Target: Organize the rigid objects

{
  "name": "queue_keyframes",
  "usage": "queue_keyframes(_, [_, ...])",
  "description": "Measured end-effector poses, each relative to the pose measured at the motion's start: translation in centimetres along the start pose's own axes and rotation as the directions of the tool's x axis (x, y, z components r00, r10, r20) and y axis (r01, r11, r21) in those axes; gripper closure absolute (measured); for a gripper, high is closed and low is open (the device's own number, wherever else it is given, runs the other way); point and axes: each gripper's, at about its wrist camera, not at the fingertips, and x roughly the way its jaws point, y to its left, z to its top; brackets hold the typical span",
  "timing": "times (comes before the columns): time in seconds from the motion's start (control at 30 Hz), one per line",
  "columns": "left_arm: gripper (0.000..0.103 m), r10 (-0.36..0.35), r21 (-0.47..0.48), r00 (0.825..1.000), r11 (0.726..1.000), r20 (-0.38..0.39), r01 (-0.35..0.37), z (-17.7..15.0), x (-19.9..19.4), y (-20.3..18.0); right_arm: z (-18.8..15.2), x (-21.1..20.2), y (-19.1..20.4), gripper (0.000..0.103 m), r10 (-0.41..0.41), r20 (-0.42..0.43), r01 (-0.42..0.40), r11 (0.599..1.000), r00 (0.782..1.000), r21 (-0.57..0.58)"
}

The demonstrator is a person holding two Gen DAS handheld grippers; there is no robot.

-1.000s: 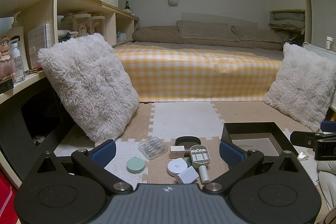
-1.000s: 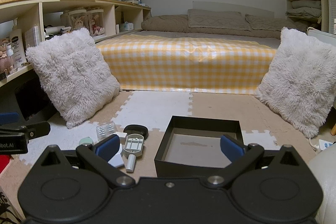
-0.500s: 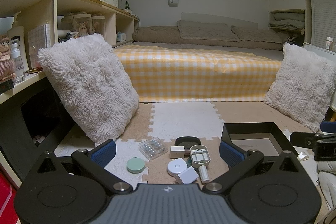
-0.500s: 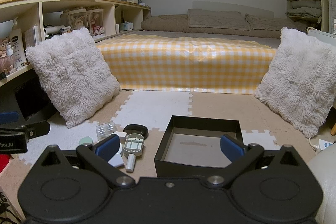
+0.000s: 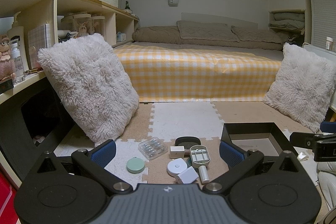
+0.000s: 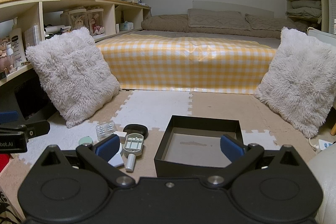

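Several small rigid objects lie on the foam floor mat: a clear plastic case point(image 5: 151, 148), a green round disc point(image 5: 135, 164), a white round disc point(image 5: 177, 167), a white adapter point(image 5: 187, 175), a grey handled device point(image 5: 200, 157), a small white box point(image 5: 176, 152) and a black oval case point(image 5: 188, 141). An empty black box point(image 6: 201, 140) stands to their right. My left gripper point(image 5: 168, 152) is open above the objects. My right gripper point(image 6: 170, 146) is open over the box's near left edge, empty. The cluster shows in the right wrist view too, with the grey device point(image 6: 134, 143).
A fluffy white pillow point(image 5: 88, 85) leans on the shelf unit at left, another point(image 5: 300, 85) at right. A bed with a yellow checked cover point(image 5: 199, 70) lies behind the mat. Shelves point(image 5: 27, 35) hold bottles and jars.
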Motion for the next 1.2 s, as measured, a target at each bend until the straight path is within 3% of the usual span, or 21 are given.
queue_keyframes(0.73, [0.0,0.008,-0.011,1.0,1.0,0.004,-0.008,0.4,0.0,0.6,0.4,-0.1,-0.8,0.0,0.035,0.036,-0.037,0.998,0.999,0.045])
queue_keyframes(1.0, [0.0,0.007,-0.007,0.999,1.0,0.034,-0.007,1.3,0.9,0.9,2.5,1.3,-3.7,0.0,-0.081,0.068,0.074,0.993,0.994,0.089])
queue_keyframes(1.2, [0.0,0.04,0.01,0.993,0.999,0.113,-0.041,2.3,2.0,1.2,3.8,3.5,-7.7,0.0,-0.155,0.095,0.142,0.981,0.983,0.136])
